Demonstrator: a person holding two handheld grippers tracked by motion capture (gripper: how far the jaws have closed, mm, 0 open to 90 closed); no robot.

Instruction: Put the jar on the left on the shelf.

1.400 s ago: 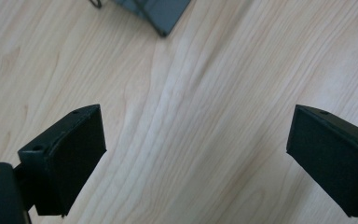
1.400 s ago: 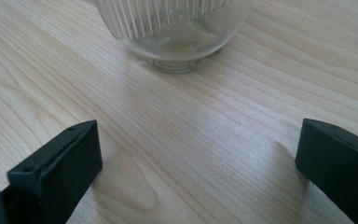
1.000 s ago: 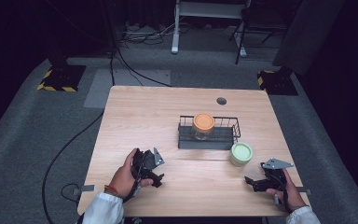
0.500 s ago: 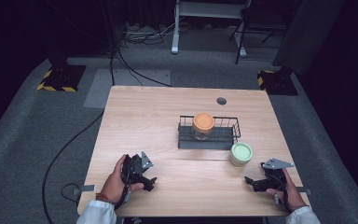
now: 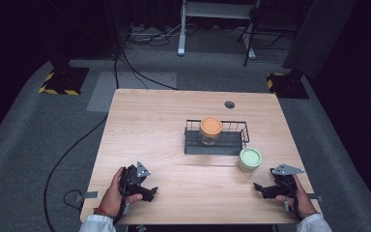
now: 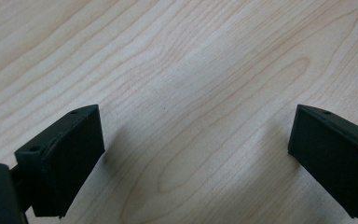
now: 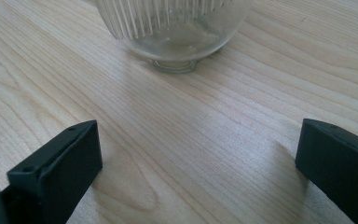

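A black wire basket (image 5: 189, 145) stands right of the table's middle with an orange-lidded glass jar (image 5: 211, 128) inside it. A green-lidded jar (image 5: 249, 158) stands on the wood just outside the basket's front right corner. My left gripper (image 5: 149, 191) rests low at the front left of the table, open over bare wood (image 6: 196, 126). My right gripper (image 5: 260, 187) lies at the front right, open (image 7: 198, 140), and points at the ribbed glass base of the green-lidded jar (image 7: 172, 28) a short way ahead. Neither holds anything.
The wooden table (image 5: 149, 125) has a small round cable hole (image 5: 229, 104) near its back edge. Around it lie grey carpet, a black cable (image 5: 72, 150) at the left, and stand bases with yellow-black tape (image 5: 60, 82).
My left gripper has drawn back toward the table's front left edge. The right gripper, the basket and both jars have stayed where they were.
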